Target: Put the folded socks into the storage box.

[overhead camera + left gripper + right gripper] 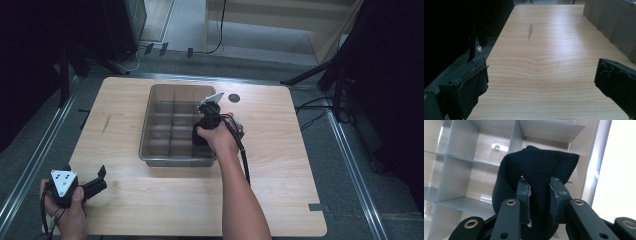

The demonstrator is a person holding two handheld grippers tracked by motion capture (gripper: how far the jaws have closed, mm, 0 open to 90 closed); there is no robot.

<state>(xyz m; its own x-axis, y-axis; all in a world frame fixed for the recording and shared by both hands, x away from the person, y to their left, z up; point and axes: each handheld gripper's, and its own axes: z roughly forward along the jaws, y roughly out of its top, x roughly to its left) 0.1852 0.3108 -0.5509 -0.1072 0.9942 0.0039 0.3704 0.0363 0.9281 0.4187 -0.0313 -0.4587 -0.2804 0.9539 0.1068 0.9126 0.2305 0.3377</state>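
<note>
A clear grey divided organiser box [162,97] sits at the back middle of the wooden table [280,165]. My right gripper [202,131] hangs over the box's right-hand compartments, shut on a dark navy rolled sock [536,170]. In the right gripper view the sock bulges above and around the pinching jaws, with the box dividers [461,160] behind it. My left gripper [100,179] rests at the table's front left corner, open, with its pads [471,87] wide apart over bare wood and nothing between them.
A dark round mark [234,98] lies on the table just right of the box. A grey smear [530,31] marks the wood at the left. The box's outer wall [614,22] stands at the right of the left gripper view. Dark stands and cables surround the table.
</note>
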